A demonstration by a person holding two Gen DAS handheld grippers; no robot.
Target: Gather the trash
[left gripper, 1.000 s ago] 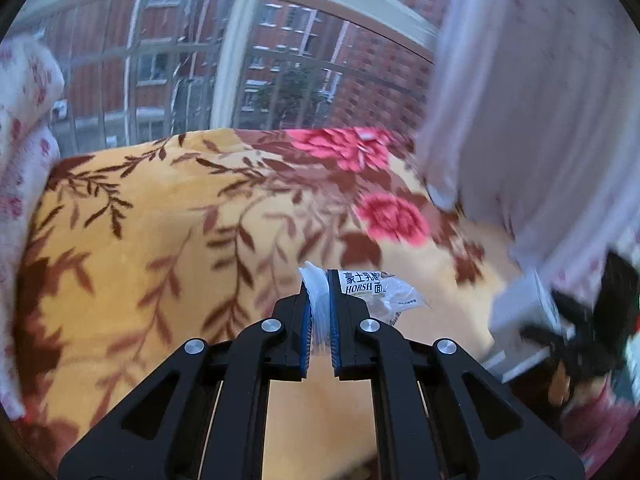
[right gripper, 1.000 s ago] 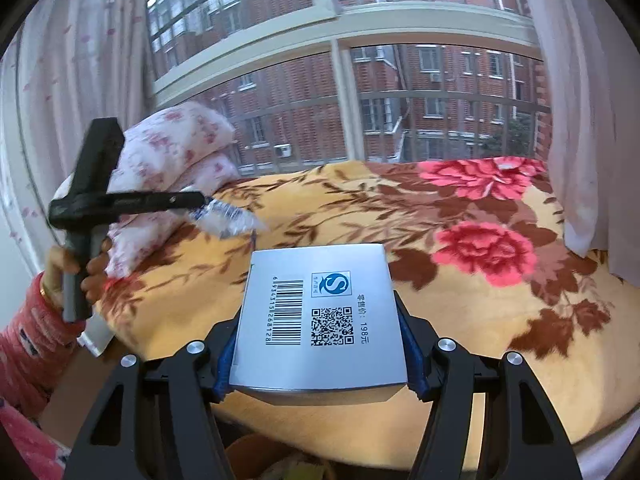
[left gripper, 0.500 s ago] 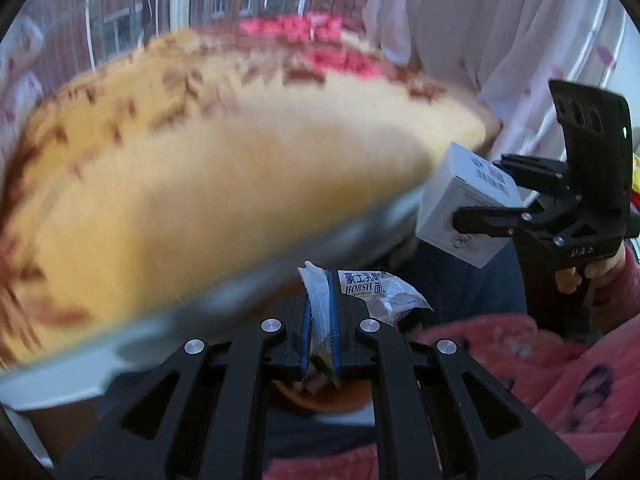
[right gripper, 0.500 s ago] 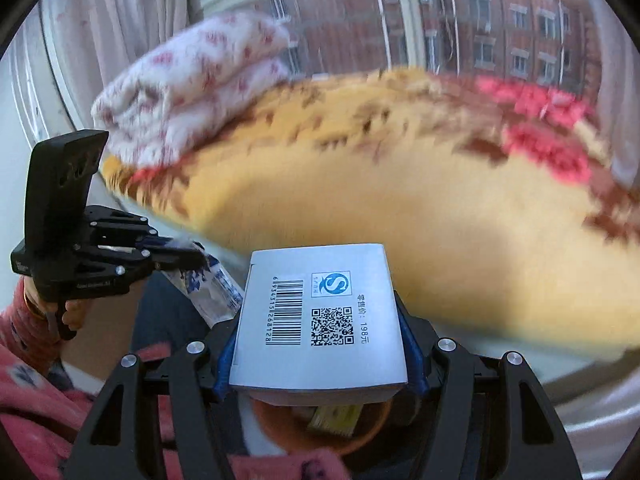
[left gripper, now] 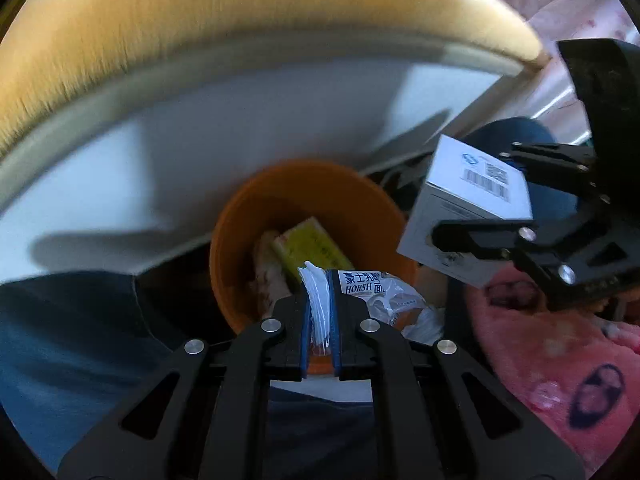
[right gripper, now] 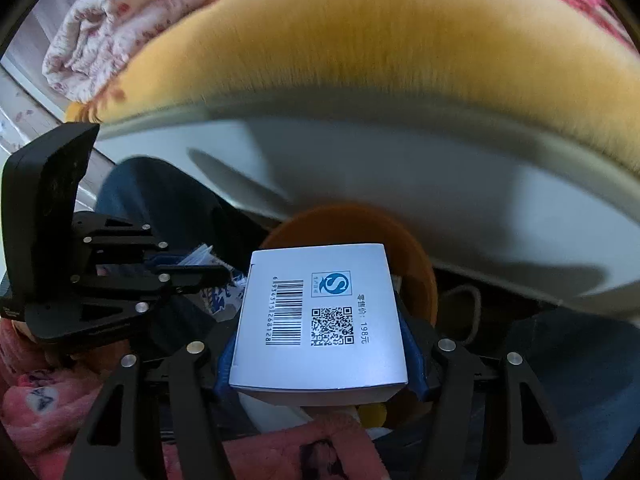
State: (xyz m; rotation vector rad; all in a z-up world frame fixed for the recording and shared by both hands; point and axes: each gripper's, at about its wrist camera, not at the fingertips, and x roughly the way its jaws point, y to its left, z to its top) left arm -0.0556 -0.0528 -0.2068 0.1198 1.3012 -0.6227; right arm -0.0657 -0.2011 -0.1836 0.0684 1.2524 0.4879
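1. Clear plastic wrapper (left gripper: 376, 292), blue print, pinched betw. jaws of L gripper (left gripper: 320, 320); jaws narrow, shut on it. Hangs over near rim of orange bin (left gripper: 228, 264).
2. White box (right gripper: 320, 320) w/ barcode + QR label clamped betw. jaws of R gripper (right gripper: 320, 354); jaws wide, box filling the gap. Held above bin, right of wrapper.
3. Bin contents: yellow-green packet (left gripper: 312, 248), other scraps, unclear.
4. Behind bin: white bed side (left gripper: 240, 144), yellow blanket (left gripper: 240, 20) on top, blurred. Folded floral quilt (right gripper: 132, 20) at far left.

Crinkly glossy plastic wrapper (left gripper: 384, 292), smooth matt cardboard box (right gripper: 320, 320), smooth orange plastic bin (left gripper: 240, 240), fuzzy blanket (right gripper: 360, 40).
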